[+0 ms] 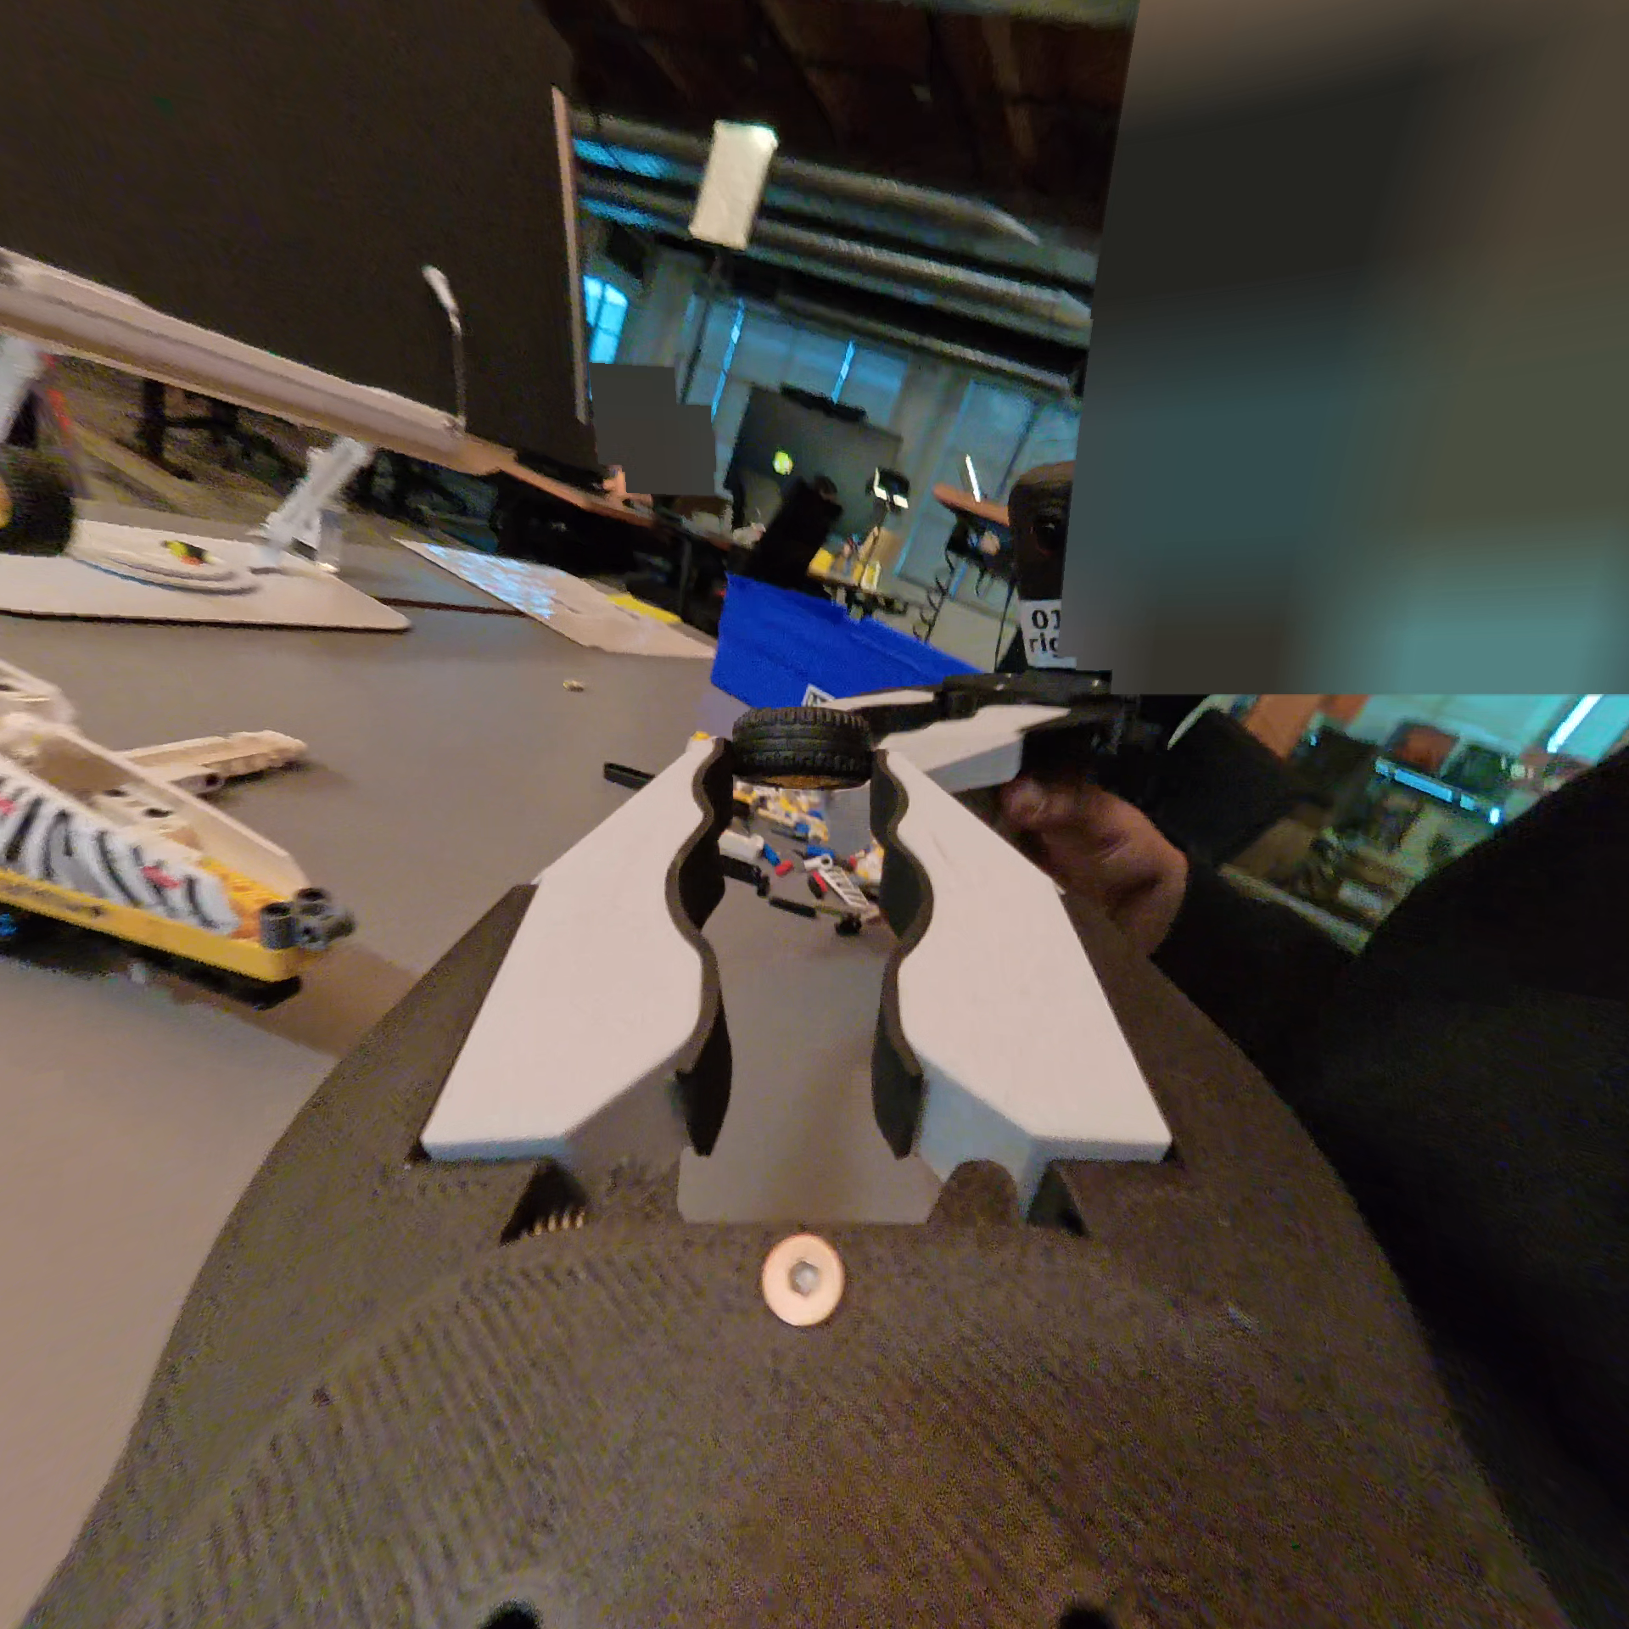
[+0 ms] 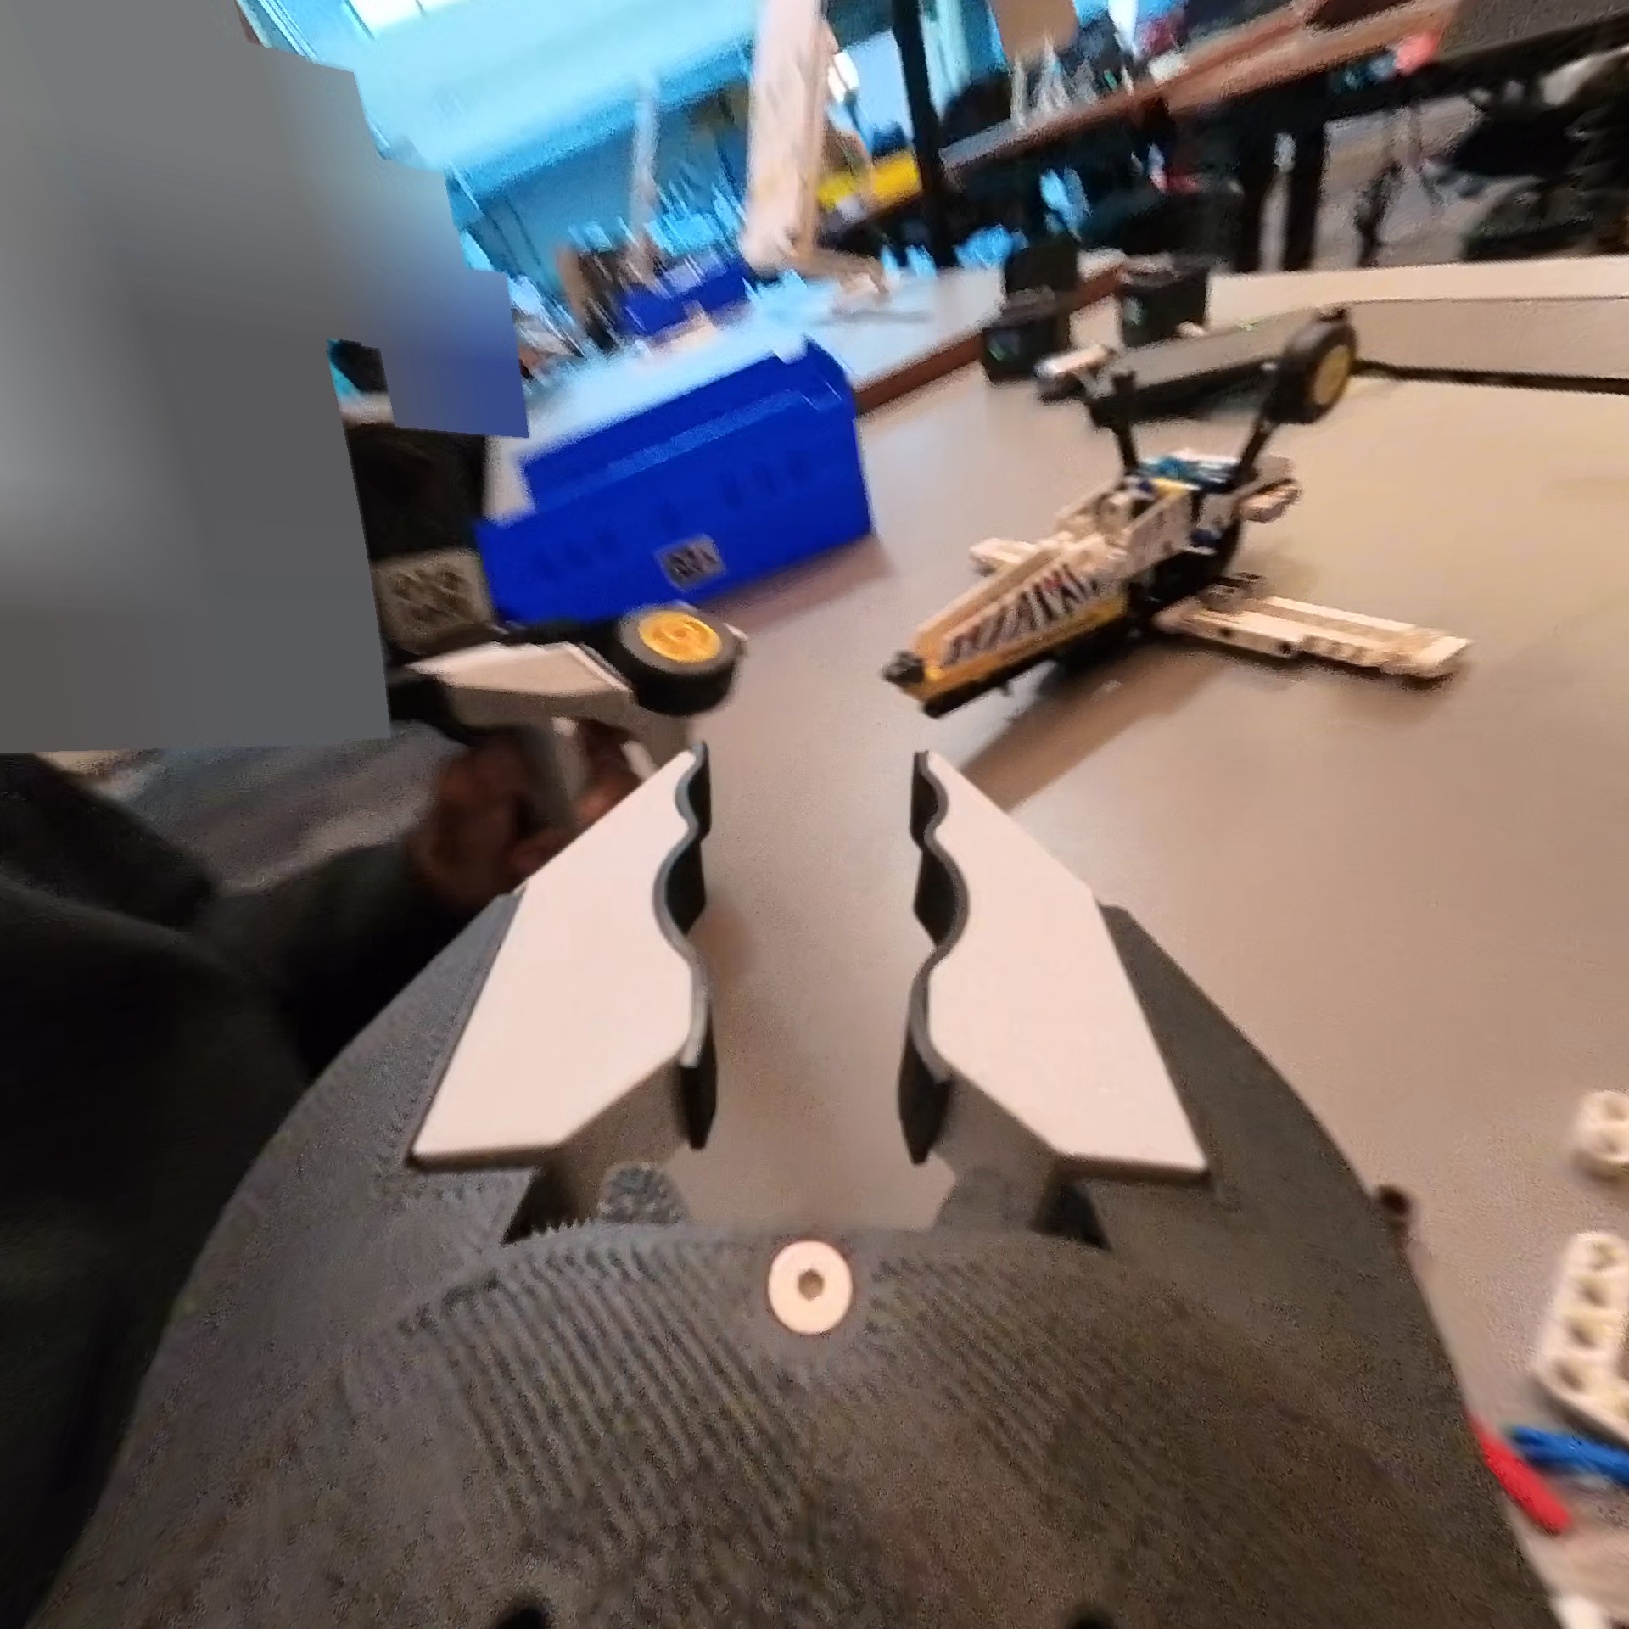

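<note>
Left tool (image 1: 800, 758) clamped on black wheel (image 1: 800, 747), yellow hub; right tool (image 2: 809, 767) apart, bare.
Brick model (image 2: 1084, 591) blurred, probably a plane; blue bin (image 2: 688, 494) partly masked.

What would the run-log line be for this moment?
left claw: shut on black toy wheel, yellow hub | right claw: open, bare, above grey table | nearby: brick model, blue bin

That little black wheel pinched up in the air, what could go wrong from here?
1. The left gripper holds the wheel only at its fingertips, by the round tread, so it might pop out and roll across the grey table.
2. The open right gripper is close by and could knock it loose.
</note>
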`<state>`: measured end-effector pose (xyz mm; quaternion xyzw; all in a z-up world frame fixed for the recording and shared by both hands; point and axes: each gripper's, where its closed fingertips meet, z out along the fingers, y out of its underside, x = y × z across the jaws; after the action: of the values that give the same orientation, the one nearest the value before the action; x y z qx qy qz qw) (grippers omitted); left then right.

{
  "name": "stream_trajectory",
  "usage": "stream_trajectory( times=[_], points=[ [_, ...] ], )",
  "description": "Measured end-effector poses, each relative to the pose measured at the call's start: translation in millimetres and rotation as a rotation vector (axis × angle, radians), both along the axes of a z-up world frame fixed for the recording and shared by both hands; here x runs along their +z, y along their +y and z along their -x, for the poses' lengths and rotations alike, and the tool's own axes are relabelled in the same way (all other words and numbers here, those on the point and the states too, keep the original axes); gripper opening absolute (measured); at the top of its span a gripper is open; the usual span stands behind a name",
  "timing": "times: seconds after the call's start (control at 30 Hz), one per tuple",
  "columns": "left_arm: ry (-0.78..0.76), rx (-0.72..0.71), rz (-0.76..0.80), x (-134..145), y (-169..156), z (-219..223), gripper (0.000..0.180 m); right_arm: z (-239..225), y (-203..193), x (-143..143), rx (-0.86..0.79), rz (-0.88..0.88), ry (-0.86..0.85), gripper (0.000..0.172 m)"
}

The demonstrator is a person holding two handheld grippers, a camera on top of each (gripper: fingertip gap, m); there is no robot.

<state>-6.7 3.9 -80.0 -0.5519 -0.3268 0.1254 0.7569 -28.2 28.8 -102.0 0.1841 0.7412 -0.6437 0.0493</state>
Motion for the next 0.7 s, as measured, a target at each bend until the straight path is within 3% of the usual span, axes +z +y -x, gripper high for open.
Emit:
stream_trajectory(
  times=[0.13,0.23,0.33,0.53,0.7],
  points=[
    [0.023,-0.042,0.116,-8,28,-2,0.027,-30,38,34,0.152,0.410,-0.040,0.032],
    [0.019,-0.075,0.147,-11,49,-2,0.027,-34,68,57,0.146,0.571,0.053,0.021],
    [0.022,-0.090,0.159,-12,65,-2,0.027,-22,75,51,0.031,0.470,0.203,0.017],
    [0.026,-0.096,0.161,-12,70,-2,0.027,-32,49,20,0.050,0.243,0.301,0.027],
    [-0.035,-0.214,0.065,-11,71,-8,0.028,-36,46,20,0.040,0.231,0.374,0.024]
  ],
)
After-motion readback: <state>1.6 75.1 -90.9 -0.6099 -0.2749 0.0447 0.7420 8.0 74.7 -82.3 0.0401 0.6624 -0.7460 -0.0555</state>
